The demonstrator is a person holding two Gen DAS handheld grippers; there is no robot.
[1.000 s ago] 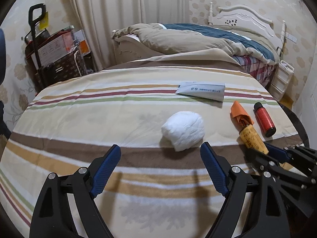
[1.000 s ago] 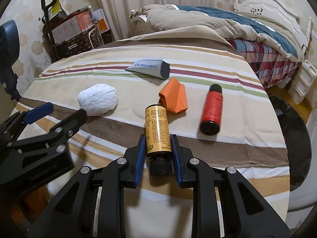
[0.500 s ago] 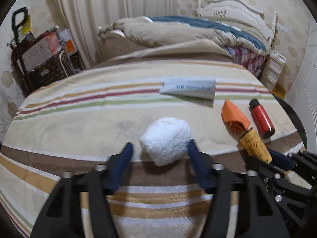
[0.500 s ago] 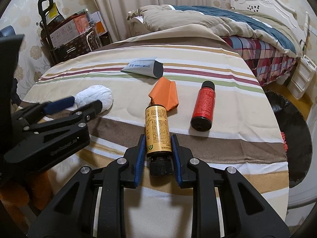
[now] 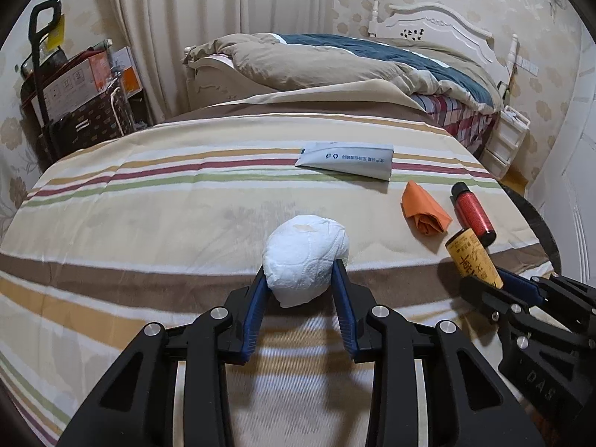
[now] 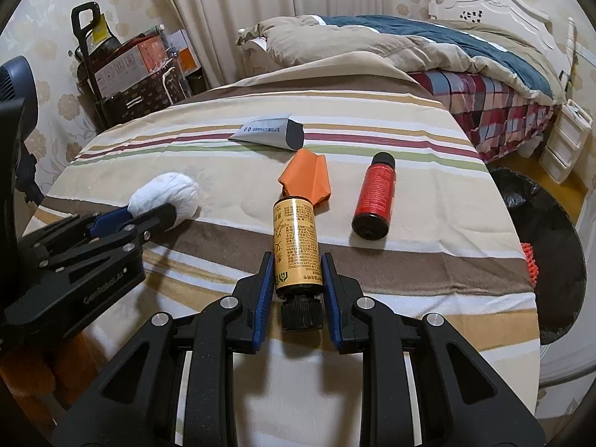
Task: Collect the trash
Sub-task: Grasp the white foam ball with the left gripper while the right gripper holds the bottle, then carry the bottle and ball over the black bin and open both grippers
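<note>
Your left gripper point(image 5: 301, 273) jaws clamp the white wad point(image 5: 305, 259); your right gripper point(image 6: 297, 272) jaws clamp the yellow bottle point(image 6: 296, 242).

white wad point(image 5: 303, 259), yellow bottle point(image 6: 297, 240) (lying flat), both clamped.

Both grippers point(image 5: 301, 279) point(image 6: 294, 275): jaws clamped.

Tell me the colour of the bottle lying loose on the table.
Red bottle with a black cap, clearest in the right wrist view.
</note>
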